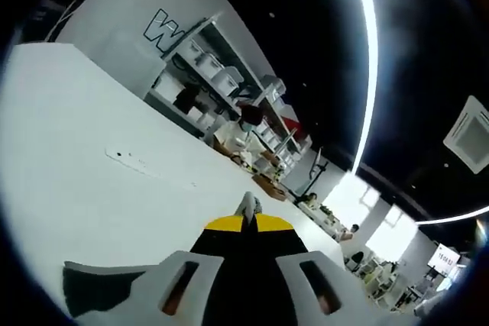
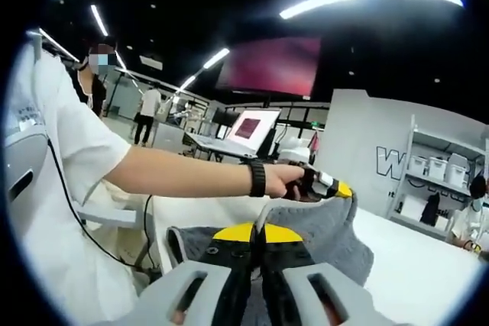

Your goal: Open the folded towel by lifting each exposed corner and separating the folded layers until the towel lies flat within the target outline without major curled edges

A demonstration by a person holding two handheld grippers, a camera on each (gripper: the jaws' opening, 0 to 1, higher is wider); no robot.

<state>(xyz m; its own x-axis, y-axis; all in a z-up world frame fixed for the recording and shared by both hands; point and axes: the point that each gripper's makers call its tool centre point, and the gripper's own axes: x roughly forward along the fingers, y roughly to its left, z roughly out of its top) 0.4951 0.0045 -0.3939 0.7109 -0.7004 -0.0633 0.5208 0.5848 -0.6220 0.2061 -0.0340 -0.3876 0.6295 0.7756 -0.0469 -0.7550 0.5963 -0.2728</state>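
Observation:
The grey towel (image 2: 325, 230) is lifted above the white table (image 2: 428, 265) and hangs stretched between both grippers. My right gripper (image 2: 258, 228), with yellow-tipped jaws, is shut on its near edge. My left gripper (image 2: 338, 188), held by a person's hand, pinches the far top corner. In the left gripper view, the left gripper (image 1: 248, 215) is shut, with a small grey tuft of towel (image 1: 248, 204) sticking out past its yellow tips. Most of the towel is hidden there behind the jaws.
The white table (image 1: 84, 181) stretches away left, with a faint marking (image 1: 126, 158) on it. Shelves with white bins (image 1: 214, 66) stand beyond it. The person's arm (image 2: 183, 173) crosses the right gripper view. A laptop (image 2: 244, 131) and other people stand behind.

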